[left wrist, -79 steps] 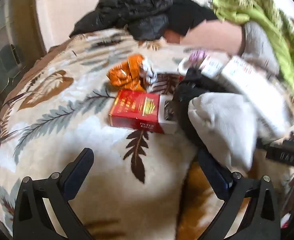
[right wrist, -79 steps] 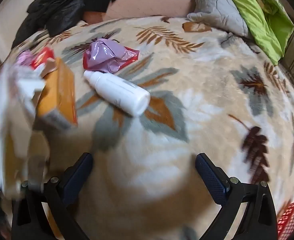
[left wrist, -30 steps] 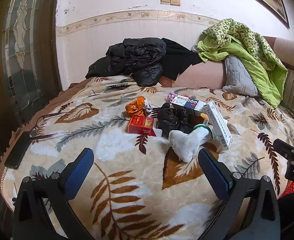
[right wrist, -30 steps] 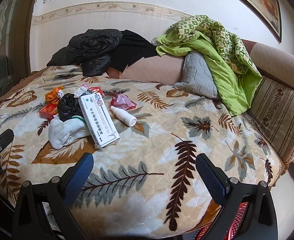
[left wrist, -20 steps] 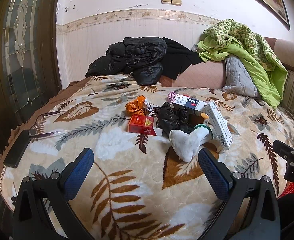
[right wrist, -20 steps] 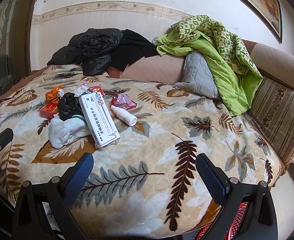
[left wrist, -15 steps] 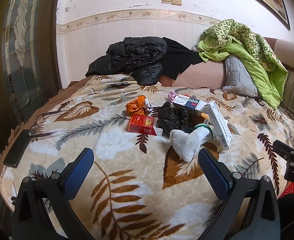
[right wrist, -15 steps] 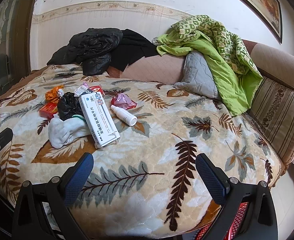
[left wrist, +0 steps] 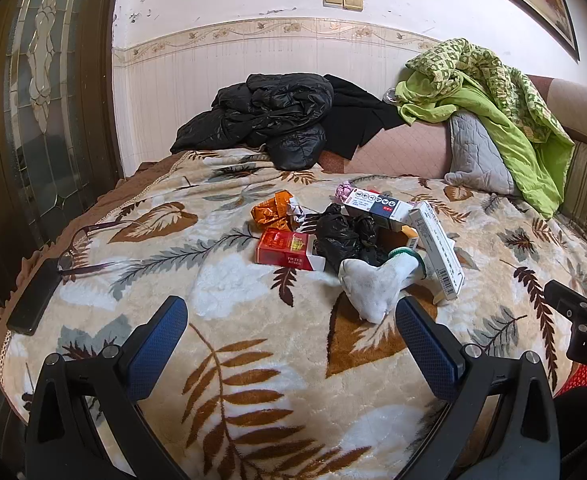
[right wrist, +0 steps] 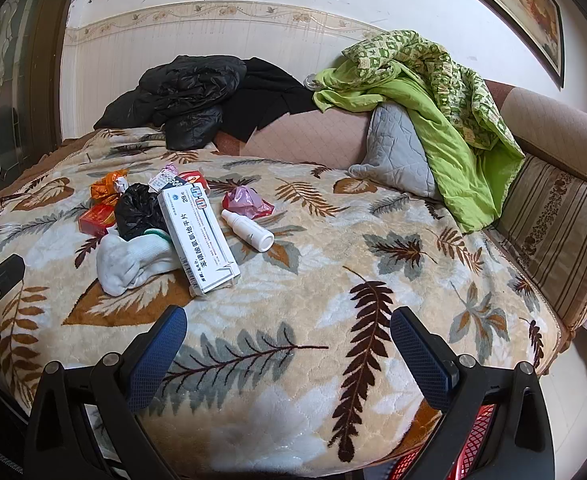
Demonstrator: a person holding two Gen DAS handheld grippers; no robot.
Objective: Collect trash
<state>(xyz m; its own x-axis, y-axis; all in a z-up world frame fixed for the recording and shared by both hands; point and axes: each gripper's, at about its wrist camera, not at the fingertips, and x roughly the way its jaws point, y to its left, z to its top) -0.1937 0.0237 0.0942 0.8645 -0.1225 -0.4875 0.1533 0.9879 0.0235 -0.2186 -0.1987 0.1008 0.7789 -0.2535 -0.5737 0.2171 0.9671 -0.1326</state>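
1. Trash lies in one heap at the centre of the left wrist view, on a bed covered by a leaf-patterned blanket (left wrist: 233, 296). At the far left edge of that frame a dark phone (left wrist: 33, 296) lies flat, with a pair of glasses (left wrist: 89, 248) just beside it.
2. Left tongs (left wrist: 291, 330) sit at the bottom of the frame, blue pads wide apart, holding nothing, well short of the heap.
3. Going across the heap: an orange wrapper (left wrist: 271, 213) at its upper left, a red cigarette pack (left wrist: 285, 254) below it, a crumpled black bag (left wrist: 345, 238) touching the pack's right end, and a white sock (left wrist: 373, 282) lying in front of the bag.
4. A long white medicine box (left wrist: 439, 254) leans on the heap's right side; a second, shorter carton (left wrist: 375, 202) rests behind the bag.
5. In the right wrist view the same heap lies at left of centre. Right of the medicine box (right wrist: 197, 236) lies a white bottle (right wrist: 249, 232) on its side, with a pink wrapper (right wrist: 247, 202) just behind it.
6. Right tongs (right wrist: 287, 330) at the bottom of that frame are also spread wide and empty. A red basket (right wrist: 475, 436) shows below, at lower right.
7. Black jackets (right wrist: 181, 92) pile up at upper centre; a green quilt (right wrist: 433, 92) drapes over a grey pillow (right wrist: 397, 148) at upper right.
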